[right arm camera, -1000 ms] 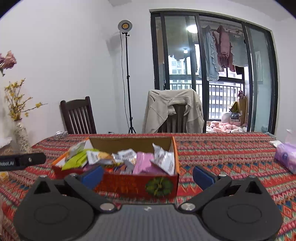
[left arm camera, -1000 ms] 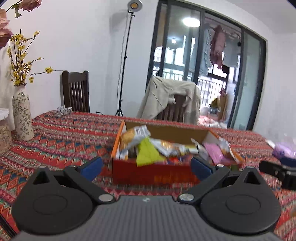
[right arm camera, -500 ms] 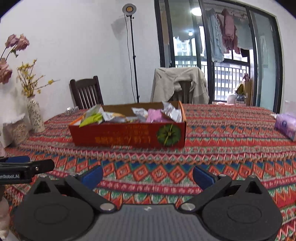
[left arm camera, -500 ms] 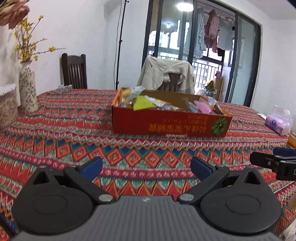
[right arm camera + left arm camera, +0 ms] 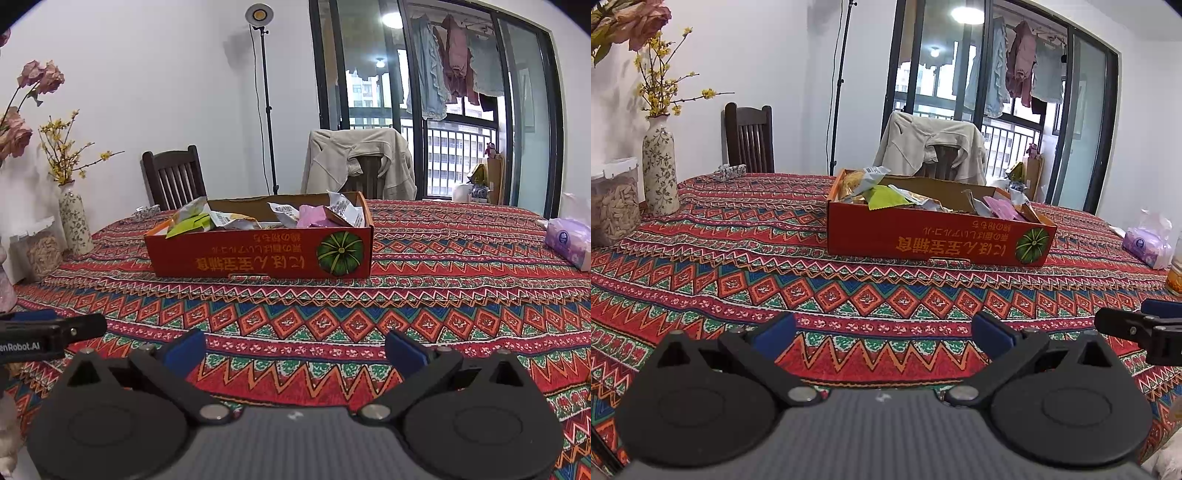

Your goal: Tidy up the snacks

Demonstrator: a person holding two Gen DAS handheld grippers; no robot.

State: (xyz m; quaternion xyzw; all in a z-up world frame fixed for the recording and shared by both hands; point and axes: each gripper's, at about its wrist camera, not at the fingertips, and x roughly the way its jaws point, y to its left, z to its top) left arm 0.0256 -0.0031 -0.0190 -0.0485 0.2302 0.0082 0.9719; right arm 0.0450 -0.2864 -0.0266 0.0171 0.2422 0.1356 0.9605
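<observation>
A red cardboard box (image 5: 934, 240) with a green pumpkin print stands in the middle of the patterned tablecloth, also in the right wrist view (image 5: 258, 254). It holds several snack packets: a green one (image 5: 884, 196), a pink one (image 5: 314, 216) and silver ones (image 5: 345, 210). My left gripper (image 5: 884, 332) is open and empty, low over the near part of the table, well short of the box. My right gripper (image 5: 295, 349) is open and empty, beside the left one, equally far back.
A flowered vase (image 5: 659, 166) and a clear jar of snacks (image 5: 613, 203) stand at the table's left. A purple tissue pack (image 5: 569, 242) lies at the right. Two chairs (image 5: 173, 181) stand behind the table, one draped with a jacket (image 5: 362, 162).
Both grippers have pulled back and down from just above the box to the near part of the table. The box now sits farther away. Both stay open.
</observation>
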